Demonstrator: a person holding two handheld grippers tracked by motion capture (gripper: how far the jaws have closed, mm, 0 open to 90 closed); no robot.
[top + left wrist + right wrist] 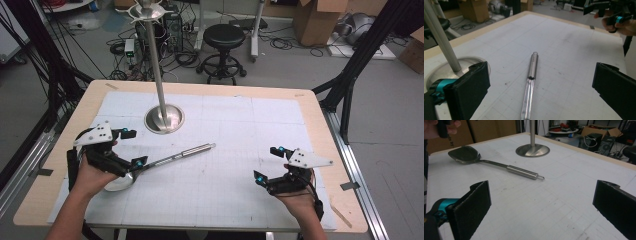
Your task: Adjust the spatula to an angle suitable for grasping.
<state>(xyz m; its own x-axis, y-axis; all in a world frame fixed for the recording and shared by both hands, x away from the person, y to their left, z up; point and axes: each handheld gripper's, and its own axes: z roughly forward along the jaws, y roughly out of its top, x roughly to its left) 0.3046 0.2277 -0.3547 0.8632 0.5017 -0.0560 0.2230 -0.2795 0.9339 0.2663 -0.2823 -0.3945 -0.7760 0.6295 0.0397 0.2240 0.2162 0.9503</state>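
Spatula (495, 163) – polished metal, glossy blade, brushed handle. Stand base (164, 119) and pole (154, 55): shiny steel. Table mat (240, 130) matt white, gridded (looks scuffed), on a pale wood tabletop (85, 107). Left gripper (131, 148) pads (471, 92) – matt black, rough foam.

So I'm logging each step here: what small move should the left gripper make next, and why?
Probably lower the left gripper and close on the spatula handle. Its jaws stand wide open either side of the handle, which lies flat on the table mat, ungripped. The right gripper waits open, well apart.
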